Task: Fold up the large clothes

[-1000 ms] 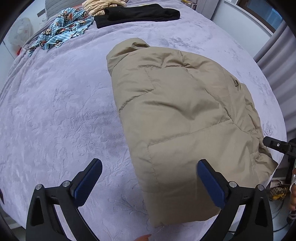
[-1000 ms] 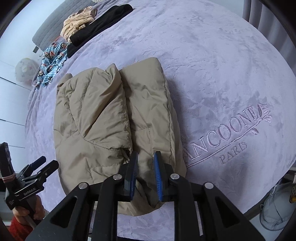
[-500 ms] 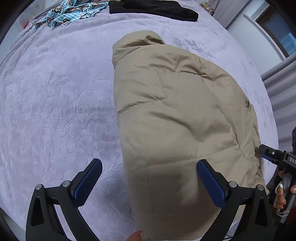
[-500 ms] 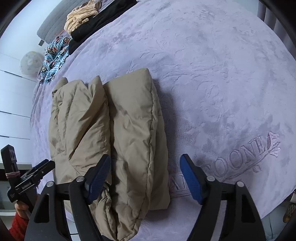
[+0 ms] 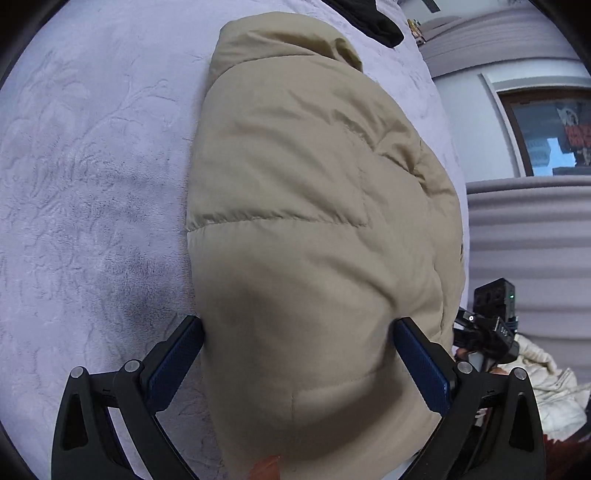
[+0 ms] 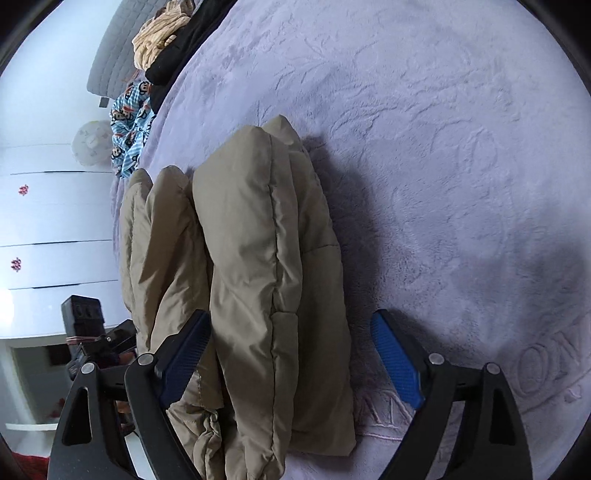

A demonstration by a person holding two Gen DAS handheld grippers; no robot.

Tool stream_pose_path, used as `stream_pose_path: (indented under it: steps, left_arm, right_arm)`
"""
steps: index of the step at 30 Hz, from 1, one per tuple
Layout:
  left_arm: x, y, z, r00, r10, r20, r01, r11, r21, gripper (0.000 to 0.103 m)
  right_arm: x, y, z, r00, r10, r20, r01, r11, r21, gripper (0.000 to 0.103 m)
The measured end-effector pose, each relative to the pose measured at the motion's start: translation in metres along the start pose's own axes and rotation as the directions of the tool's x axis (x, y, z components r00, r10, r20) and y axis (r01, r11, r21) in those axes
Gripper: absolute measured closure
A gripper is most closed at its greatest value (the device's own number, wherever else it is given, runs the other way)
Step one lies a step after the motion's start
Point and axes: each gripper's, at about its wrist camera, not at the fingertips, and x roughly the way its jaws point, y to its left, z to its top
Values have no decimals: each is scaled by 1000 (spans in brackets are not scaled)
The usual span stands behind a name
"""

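Right now I have both grippers low over the tan puffer jacket (image 5: 314,221), which lies folded into a thick bundle on the lavender bedspread (image 5: 92,184) near the bed's edge. My left gripper (image 5: 295,365) has its fingers spread wide, and the near end of the jacket bulges up between the two blue pads (image 5: 173,362); the cloth seems to touch both pads, though I see no pinch in it. From the right wrist view, my right gripper (image 6: 291,354) has just been opening its jaws and now stands wide too. The folded layers of the jacket (image 6: 251,277) fill the left half of that gap and brush the left pad, while the right pad (image 6: 397,363) stands clear of the cloth over bare bedspread (image 6: 443,147) with embroidered lettering. Each view shows the other gripper's black body just past the jacket's edge. Farther up the bed, well apart from the jacket, lie a black garment (image 6: 177,48), a cream striped garment (image 6: 159,33) and a blue cartoon-print cloth (image 6: 131,122). White drawers (image 6: 48,229) stand beside the bed, and grey curtains (image 5: 528,240) hang on the other side
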Motion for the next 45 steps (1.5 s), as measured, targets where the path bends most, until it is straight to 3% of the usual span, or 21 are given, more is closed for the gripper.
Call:
stream_pose_path:
  steps: [2, 5, 6, 7, 10, 13, 16, 19, 23, 25, 27, 30, 37, 45]
  left_arm:
    - [1, 12, 6, 998, -61, 0, 61, 998, -31, 0]
    - [2, 23, 13, 993, -119, 10, 119, 992, -51, 0]
    - [3, 24, 15, 993, -117, 15, 117, 992, -47, 0]
    - [5, 23, 17, 994, -110, 10, 110, 993, -35, 0]
    - [12, 16, 21, 997, -74, -19, 74, 997, 18, 0]
    - [21, 7, 22, 998, -33, -45, 36, 997, 61, 0]
    - [33, 11, 23, 996, -60, -73, 62, 998, 26, 0]
    - [47, 18, 23, 989, -109, -95, 102, 992, -75, 0]
    - [41, -1, 15, 997, -52, -52, 49, 997, -51, 3]
    - [36, -18, 12, 1000, -7, -31, 7, 1000, 9, 12]
    - [29, -30, 9, 1000, 3, -14, -2, 999, 41, 20]
    - [16, -42, 5, 1000, -6, 18, 5, 998, 59, 26]
    - [-44, -36, 3, 991, -34, 132, 21, 995, 99, 26]
    - [-137, 33, 25, 975, -17, 223, -9, 993, 117, 26]
  right_arm:
    - [7, -3, 4, 997, 79, -4, -79, 997, 23, 13]
    - [11, -1, 10, 975, 222, 22, -223, 973, 51, 12]
    - [12, 2, 11, 966, 256, 25, -257, 965, 42, 3]
    - [12, 6, 13, 961, 275, 28, -275, 961, 22, 0]
    - [18, 22, 17, 972, 234, -16, -234, 970, -61, 0]
    - [30, 38, 24, 988, 131, -80, -141, 979, -147, 0]
    - [47, 48, 32, 990, 40, -132, -64, 981, -182, 0]
    - [66, 46, 36, 983, -2, -183, -24, 989, -143, 0]
    - [72, 39, 36, 985, 15, -172, -24, 998, -50, 0]
    - [69, 40, 34, 987, 24, -158, -30, 999, -39, 4]
    - [61, 43, 31, 989, 54, -136, -59, 998, -34, 27]
    - [52, 53, 27, 990, 79, -115, -86, 994, -61, 45]
    - [46, 103, 20, 991, 103, -90, -115, 982, -152, 49]
    - [92, 193, 15, 991, 121, -55, -131, 961, -245, 49]
